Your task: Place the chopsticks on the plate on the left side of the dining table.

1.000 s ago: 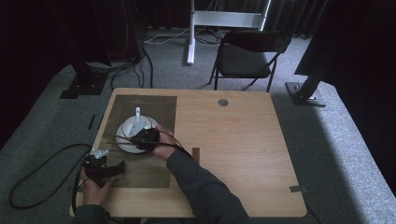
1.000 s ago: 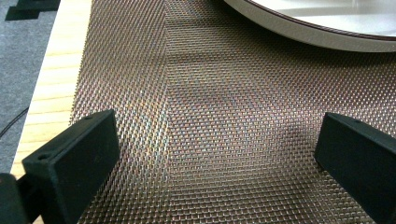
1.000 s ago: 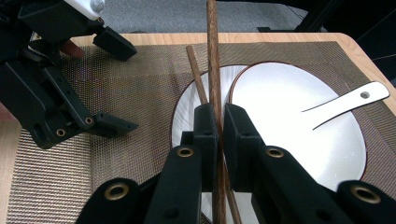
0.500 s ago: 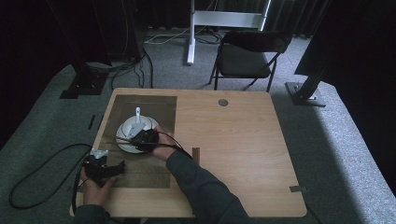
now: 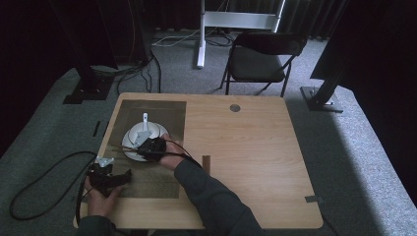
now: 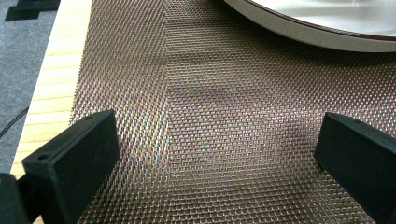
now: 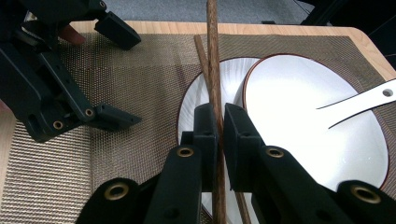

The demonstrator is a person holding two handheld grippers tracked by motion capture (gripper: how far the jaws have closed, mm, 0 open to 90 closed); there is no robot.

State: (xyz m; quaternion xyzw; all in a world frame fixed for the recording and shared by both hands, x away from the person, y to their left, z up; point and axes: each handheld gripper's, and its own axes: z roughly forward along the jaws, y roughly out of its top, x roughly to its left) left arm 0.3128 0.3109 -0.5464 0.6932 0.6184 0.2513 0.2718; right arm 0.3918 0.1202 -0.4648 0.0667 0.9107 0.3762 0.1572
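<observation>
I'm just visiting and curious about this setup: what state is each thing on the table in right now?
Right gripper: fingers shut on one chopstick.
Held chopstick: clamped, lying over the plate's rim.
Second chopstick: loose, lying across the plate.
Left gripper: fingers open, nothing between them, over the placemat.
Bowl: upright on the plate.
Spoon: resting in the bowl.

table right half point(image 5: 255, 162) bare; plate point(image 5: 129, 152) (with bowl point(image 5: 147, 132)) crowds left.
</observation>
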